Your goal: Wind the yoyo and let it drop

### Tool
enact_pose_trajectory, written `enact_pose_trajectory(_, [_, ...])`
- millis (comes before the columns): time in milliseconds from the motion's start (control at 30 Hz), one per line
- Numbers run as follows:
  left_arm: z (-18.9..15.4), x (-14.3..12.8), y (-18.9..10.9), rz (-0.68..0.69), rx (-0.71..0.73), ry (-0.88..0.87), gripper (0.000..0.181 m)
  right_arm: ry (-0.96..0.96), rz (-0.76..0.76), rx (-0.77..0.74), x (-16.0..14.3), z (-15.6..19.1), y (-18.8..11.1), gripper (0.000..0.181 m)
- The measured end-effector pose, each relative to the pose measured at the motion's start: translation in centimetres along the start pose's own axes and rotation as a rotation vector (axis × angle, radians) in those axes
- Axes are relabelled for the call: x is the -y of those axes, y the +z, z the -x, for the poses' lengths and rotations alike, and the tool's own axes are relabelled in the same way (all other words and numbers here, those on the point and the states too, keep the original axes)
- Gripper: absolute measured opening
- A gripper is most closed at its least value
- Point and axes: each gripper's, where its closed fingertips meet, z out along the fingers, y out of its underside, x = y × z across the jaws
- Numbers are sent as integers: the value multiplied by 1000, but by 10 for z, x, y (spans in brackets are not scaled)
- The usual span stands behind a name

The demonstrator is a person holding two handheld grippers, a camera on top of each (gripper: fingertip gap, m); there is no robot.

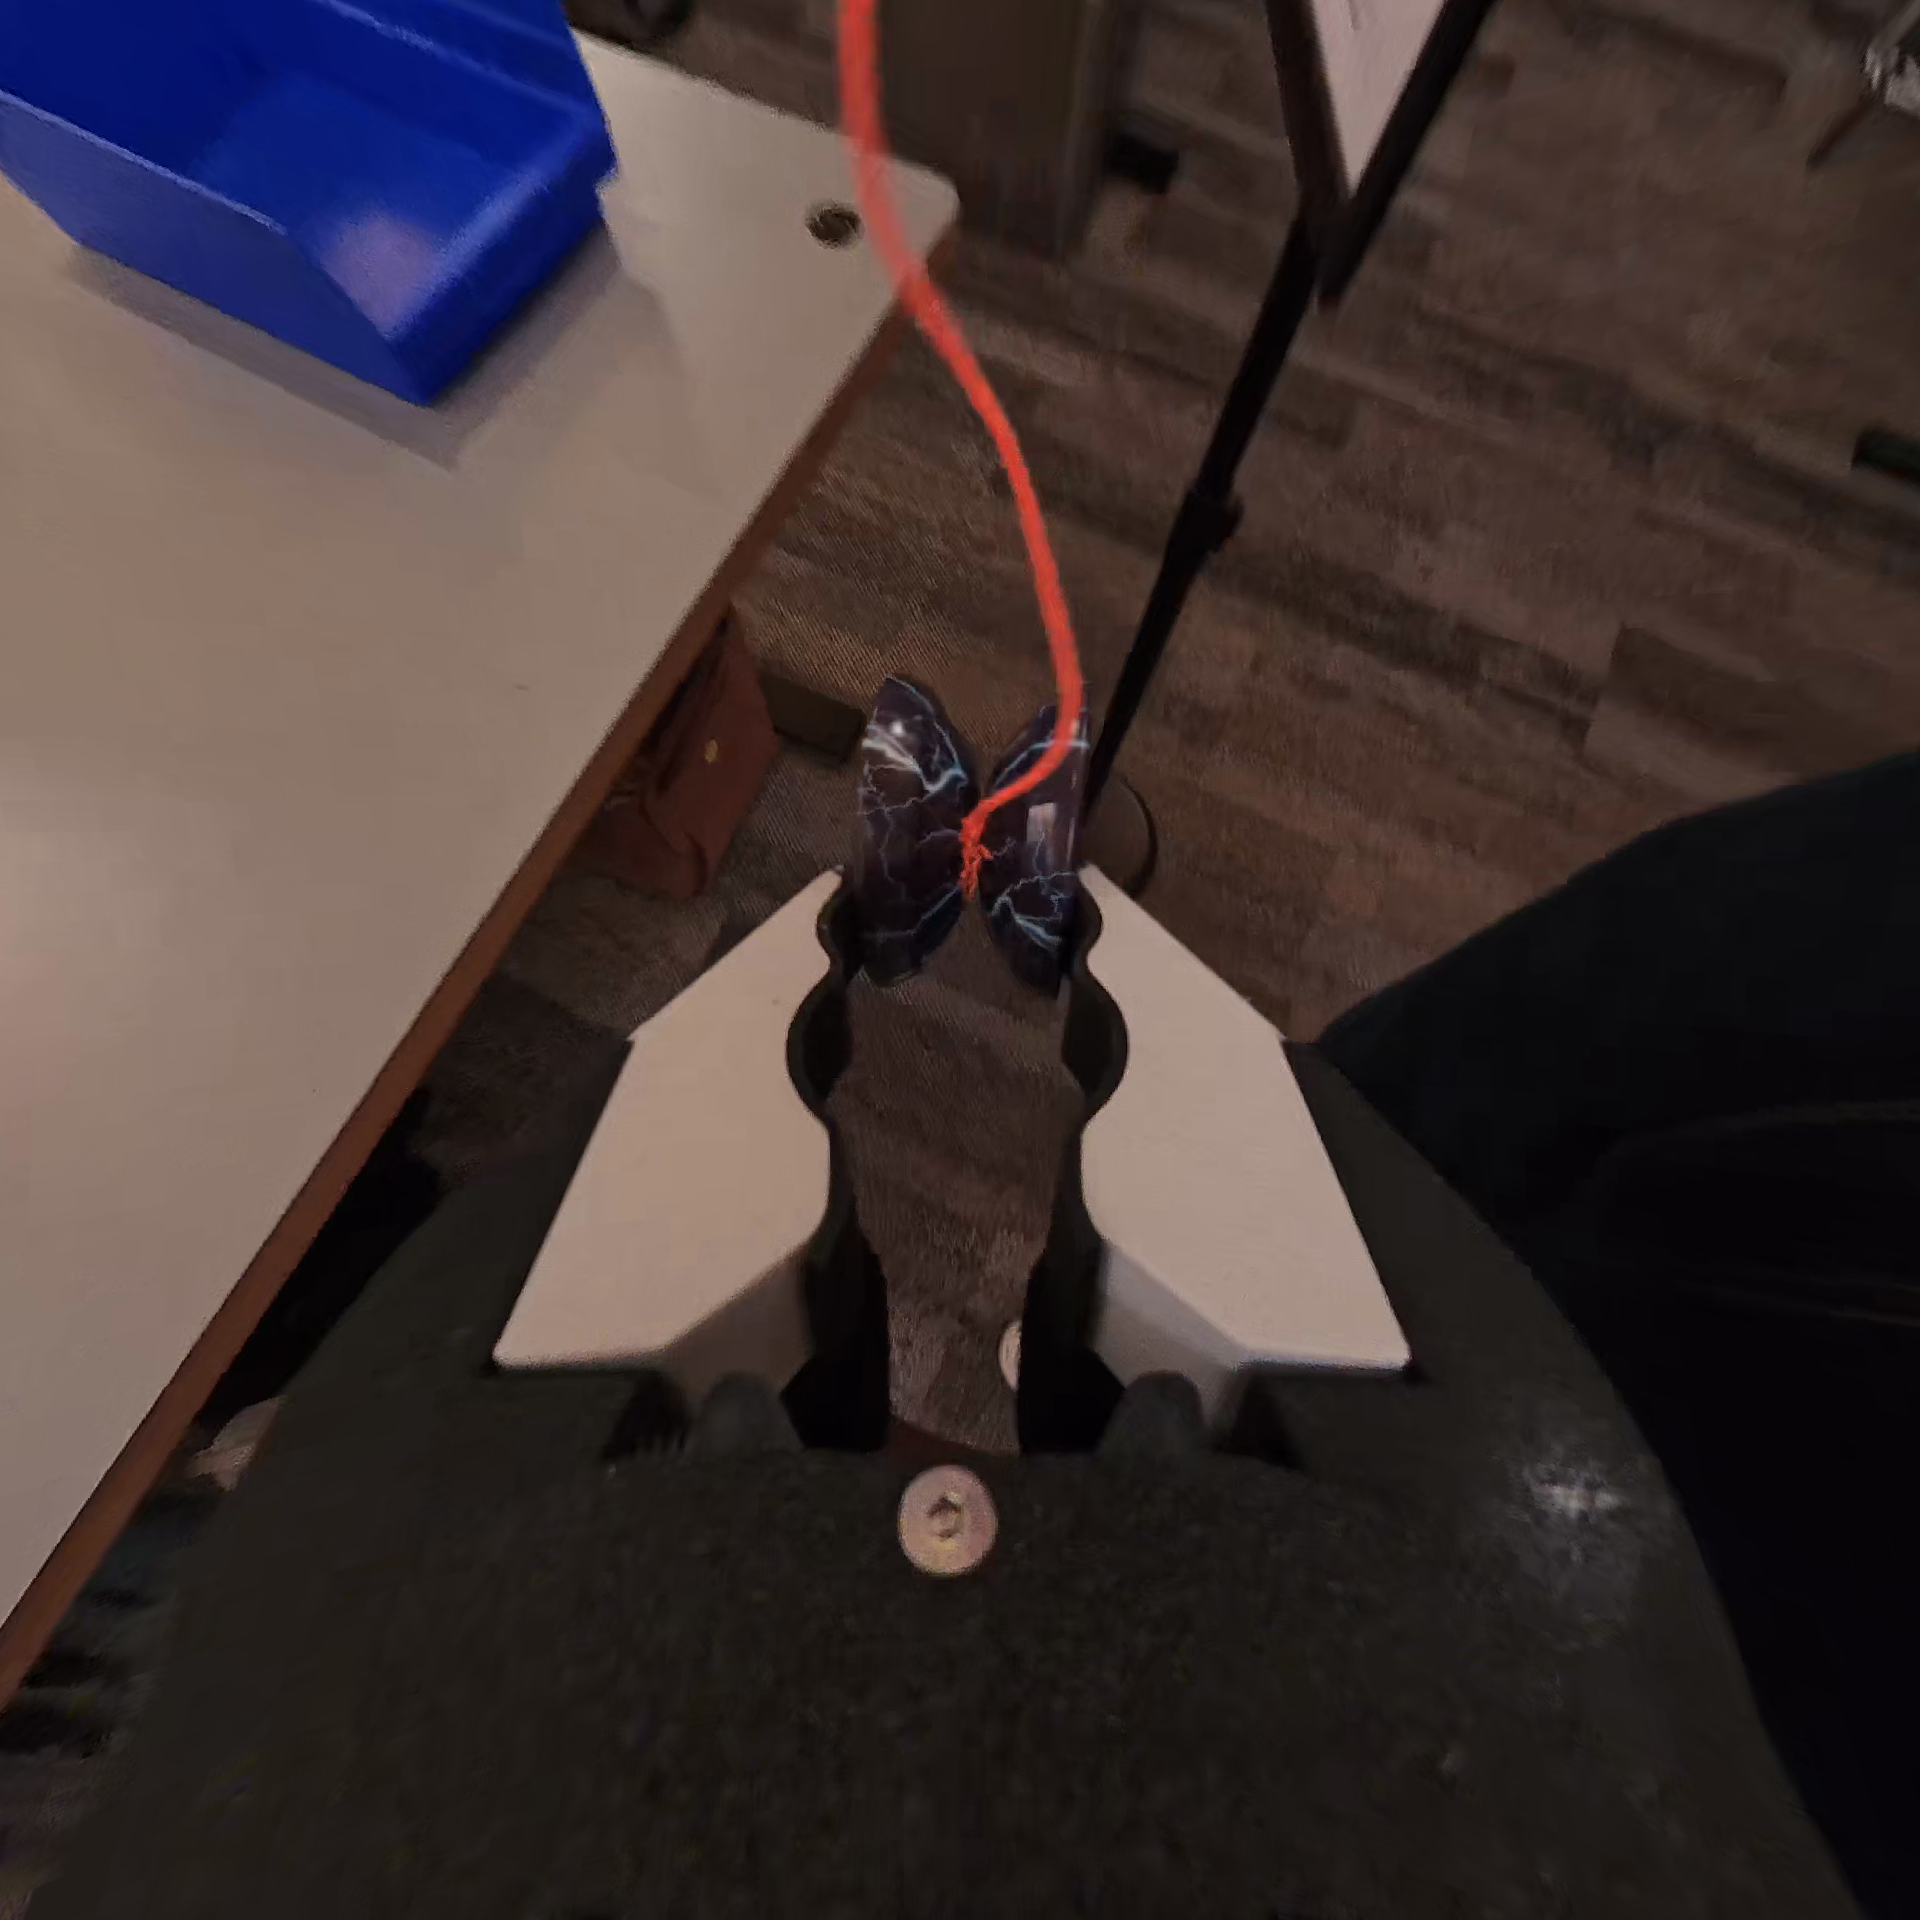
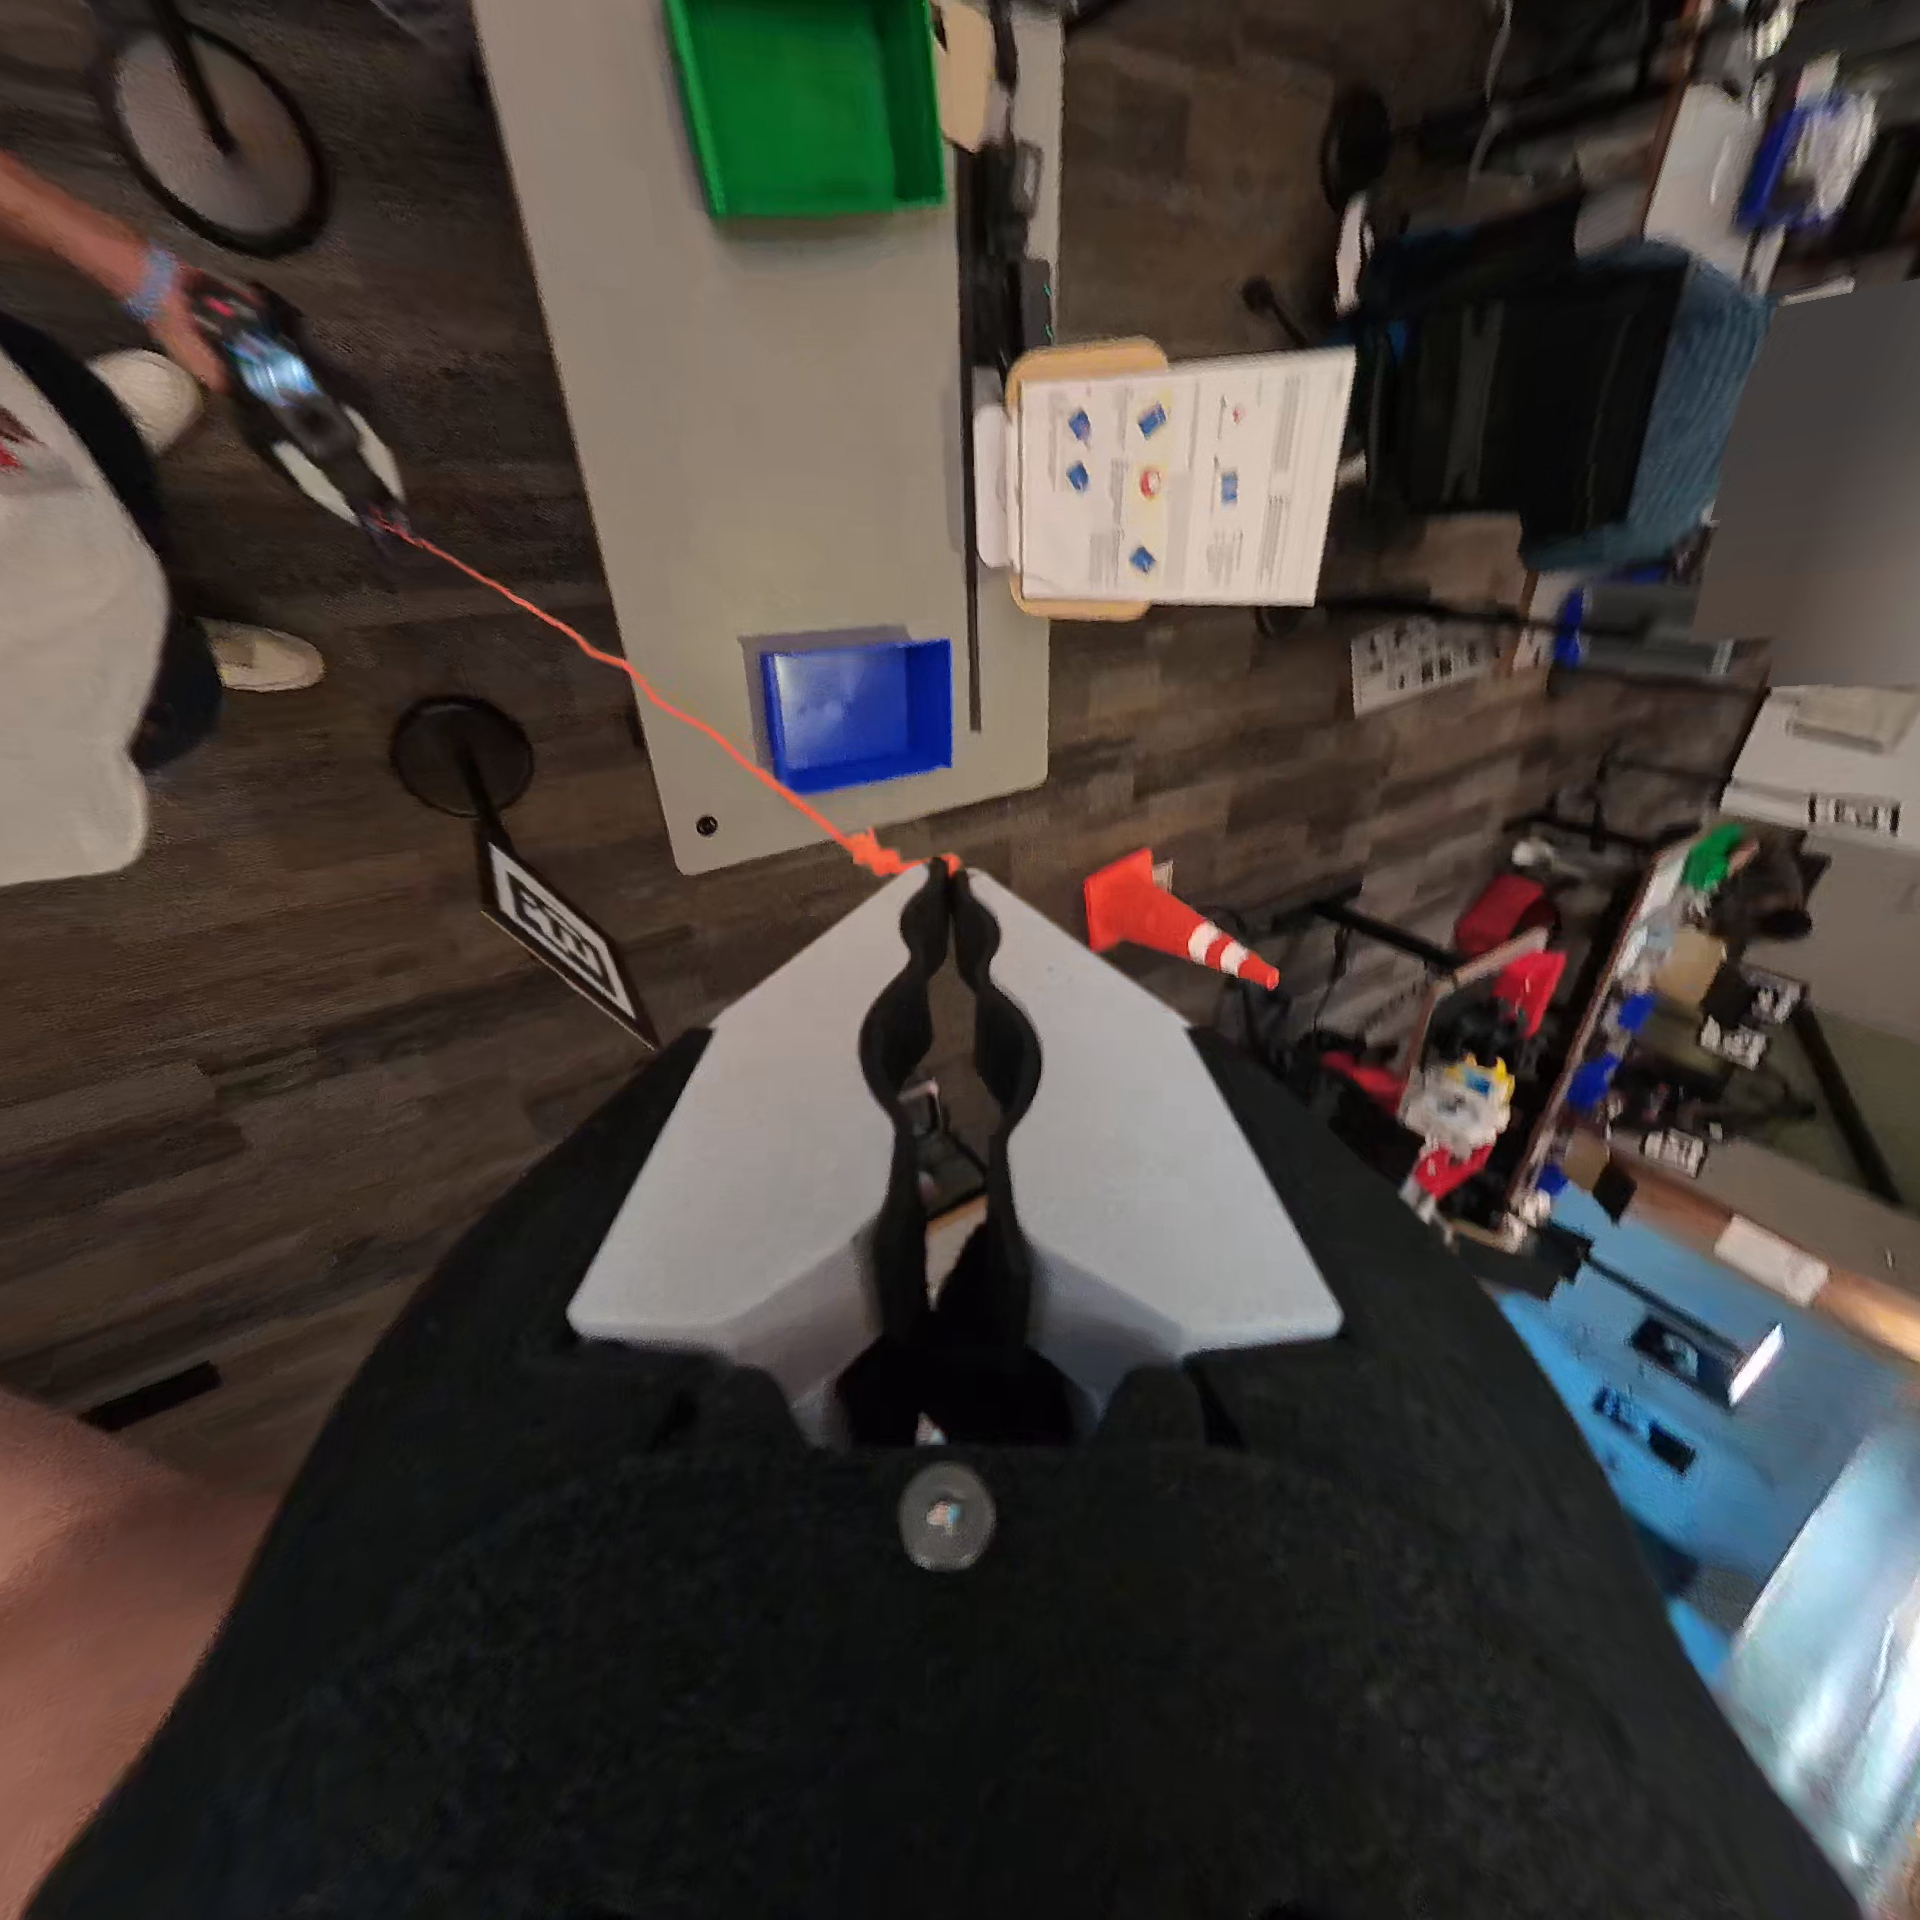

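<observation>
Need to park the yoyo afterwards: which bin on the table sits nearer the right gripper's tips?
The blue bin, at the table corner closest to the right gripper. The green bin sits at the far end.

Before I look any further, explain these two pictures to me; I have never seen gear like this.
There is no robot here. A person holds a two-finger clamp tool in each hand, and each tool carries a camera looking forward along its fingers.

The left camera shows the left gripper clamped on a dark yoyo, off the edge of a grey table. An orange string rises from the yoyo's groove.

The right camera looks down from higher up. The right gripper is shut on the knotted end of that string, which runs down to the left gripper, seen farther off.

On the table sit a blue bin and a green bin.
</observation>
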Motion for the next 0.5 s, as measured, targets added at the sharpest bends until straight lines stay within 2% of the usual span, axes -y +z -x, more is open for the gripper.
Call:
enact_pose_trajectory(100, [14,22,-36,-99,71,-44,34,54,128,-20,-32,-15,47,0])
enact_pose_trajectory(233, [44,48,-85,-174,194,-28,34,104,272,-23,-67,-30,124,0])
enact_pose_trajectory(400, [91,77,-135,-216,359,28,35,68,394,-64,-98,-55,248,0])
enact_pose_trajectory(500, [132,90,-158,-209,477,40,34,-25,506,-284,-123,-115,311,0])
